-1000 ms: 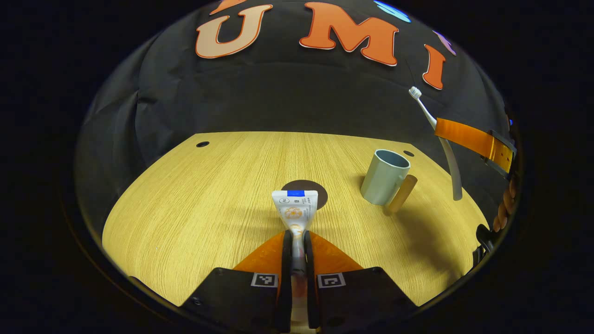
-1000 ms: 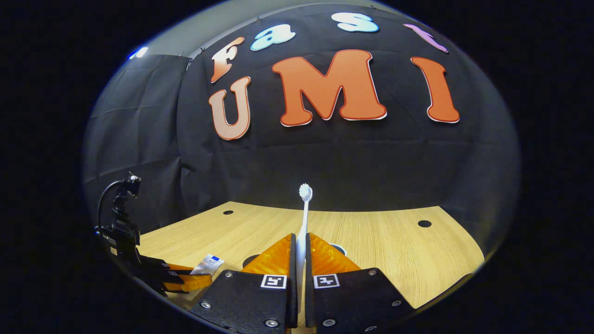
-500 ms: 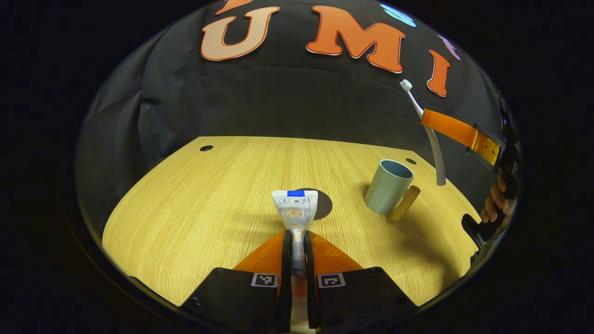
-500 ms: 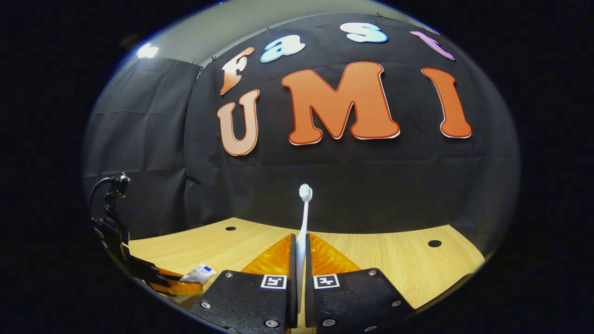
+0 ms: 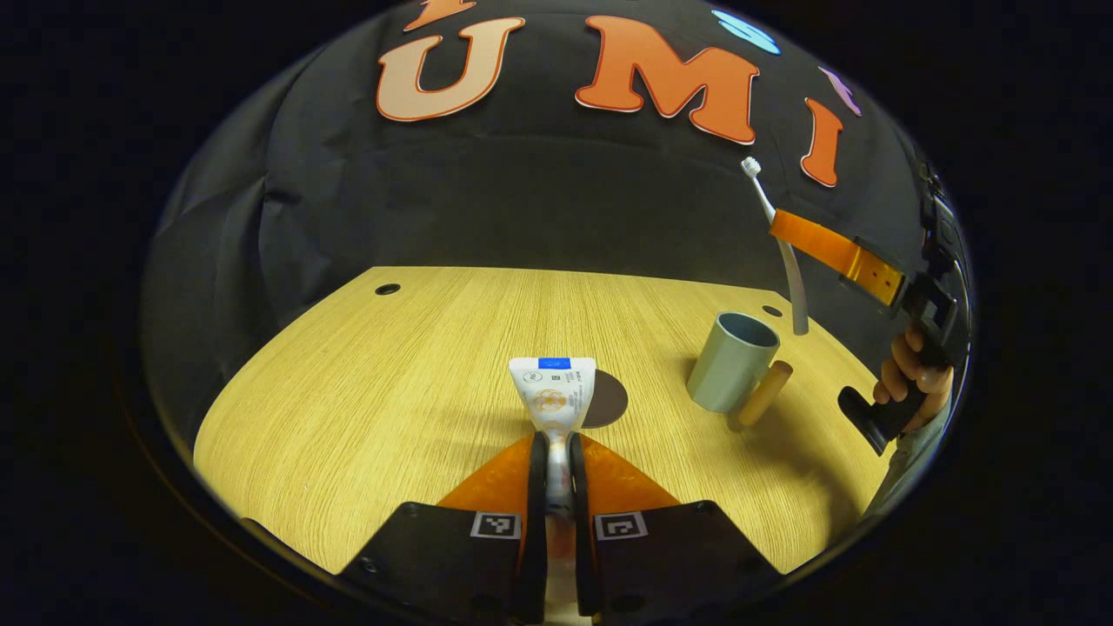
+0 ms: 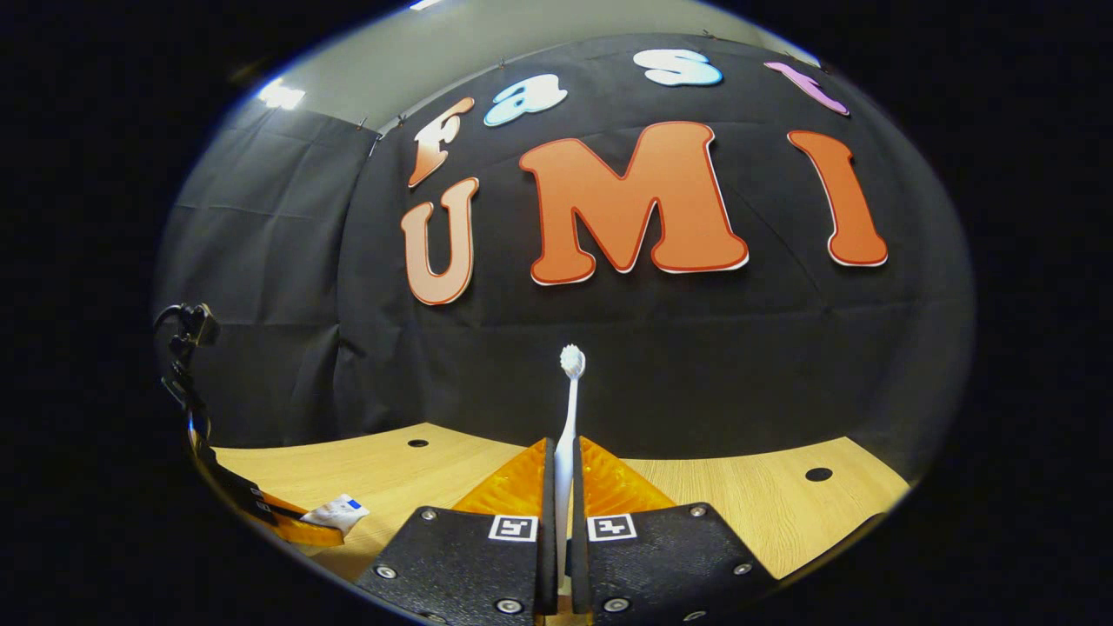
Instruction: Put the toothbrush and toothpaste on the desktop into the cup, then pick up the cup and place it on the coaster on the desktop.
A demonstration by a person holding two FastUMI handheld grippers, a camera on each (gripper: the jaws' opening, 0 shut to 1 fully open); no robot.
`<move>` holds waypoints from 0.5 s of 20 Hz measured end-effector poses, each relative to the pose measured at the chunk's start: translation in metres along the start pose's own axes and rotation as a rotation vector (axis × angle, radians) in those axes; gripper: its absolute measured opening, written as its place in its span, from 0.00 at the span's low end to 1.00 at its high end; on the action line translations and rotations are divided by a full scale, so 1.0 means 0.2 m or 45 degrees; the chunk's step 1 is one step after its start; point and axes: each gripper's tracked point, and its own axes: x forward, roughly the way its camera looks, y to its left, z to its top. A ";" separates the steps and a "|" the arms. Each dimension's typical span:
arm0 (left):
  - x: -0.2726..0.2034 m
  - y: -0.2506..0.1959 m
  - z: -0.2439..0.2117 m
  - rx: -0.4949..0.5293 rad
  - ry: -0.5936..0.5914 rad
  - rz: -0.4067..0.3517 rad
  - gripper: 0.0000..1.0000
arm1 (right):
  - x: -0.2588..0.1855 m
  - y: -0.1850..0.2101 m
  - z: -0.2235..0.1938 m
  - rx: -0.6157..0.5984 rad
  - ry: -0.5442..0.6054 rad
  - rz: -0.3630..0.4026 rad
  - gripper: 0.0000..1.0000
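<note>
Left gripper view: left gripper clamped on the toothpaste, tube flat end pointing forward, held above the desktop. Just past the tube's right edge, partly hidden by it, a dark round coaster on the wood. Farther right, the cup, upright and open-mouthed, with a wooden handle on its right side, well apart from the tube. Above and right of the cup, the right gripper held by a hand, closed on the toothbrush; bristle end up, lower end hanging just above and right of the cup's rim, not inside.

Right gripper view: fingers pressed together on the toothbrush, shaft rising straight between them, bristles topmost against the booth wall. Desktop low across the view. At the far left edge, the left gripper with the toothpaste sticking out.

Against half a second ago: toothbrush tip closer to the cup's mouth, right gripper shifted left and lower in the left gripper view; hand more in sight. Cup and coaster in place on the wood. Both grips unchanged. In the right gripper view, left gripper slid farther toward the left edge.
</note>
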 end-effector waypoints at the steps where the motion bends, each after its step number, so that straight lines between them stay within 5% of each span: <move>1: 0.00 0.00 0.00 0.006 -0.004 -0.003 0.17 | 0.01 -0.02 -0.01 -0.021 -0.006 -0.006 0.07; 10: -0.03 0.00 0.04 0.008 -0.054 -0.053 0.17 | 0.12 -0.07 -0.16 -0.027 0.005 -0.049 0.07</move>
